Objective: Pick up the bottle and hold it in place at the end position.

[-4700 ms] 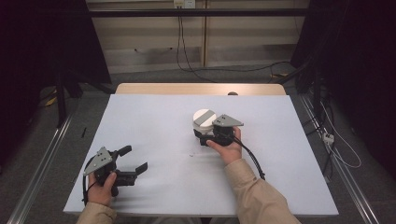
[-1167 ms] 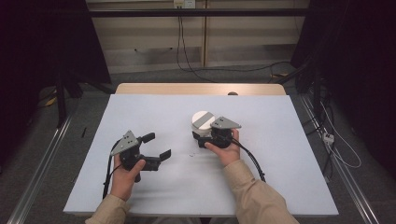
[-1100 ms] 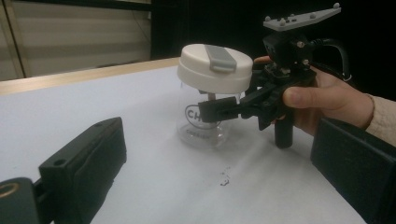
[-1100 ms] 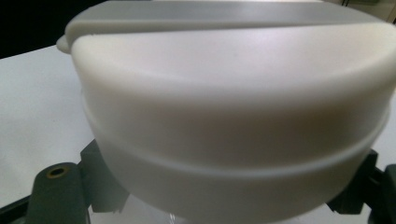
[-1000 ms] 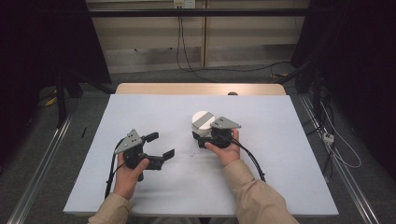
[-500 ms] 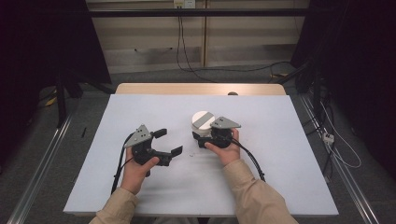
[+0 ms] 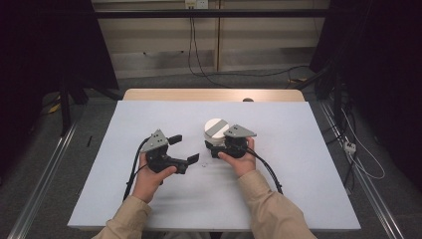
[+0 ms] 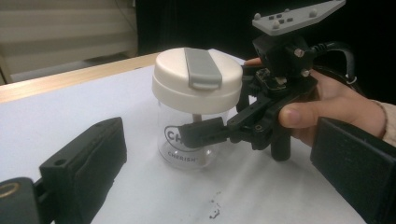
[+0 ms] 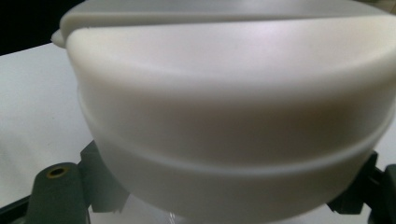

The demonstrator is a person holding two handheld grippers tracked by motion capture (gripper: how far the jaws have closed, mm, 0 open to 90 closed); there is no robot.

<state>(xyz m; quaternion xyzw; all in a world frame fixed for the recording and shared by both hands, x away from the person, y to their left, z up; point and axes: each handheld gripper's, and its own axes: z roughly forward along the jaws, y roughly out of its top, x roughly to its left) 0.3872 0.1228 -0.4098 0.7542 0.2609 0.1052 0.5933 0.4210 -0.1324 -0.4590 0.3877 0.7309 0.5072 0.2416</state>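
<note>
A clear jar (image 7: 215, 130) with a white lid and a grey tab stands upright at the middle of the white table (image 7: 298, 149). My right gripper (image 7: 213, 145) is shut on the jar's clear body just under the lid. In the left gripper view one of its black fingers (image 8: 205, 131) lies across the jar (image 8: 187, 144). In the right gripper view the lid (image 9: 229, 93) looms close, with the fingers (image 9: 56, 196) at the bottom corners. My left gripper (image 7: 185, 149) stands open a little left of the jar, with nothing between its fingers (image 8: 88, 163).
A small dark speck (image 7: 204, 166) lies on the table between the two hands. A wooden strip (image 7: 214, 94) runs along the table's far edge. Cables trail on the floor behind and to the right, and dark curtains flank both sides.
My left gripper has moved right and slightly away from the person, from the table's front left toward the jar, still open. The right gripper and the jar have kept still.
</note>
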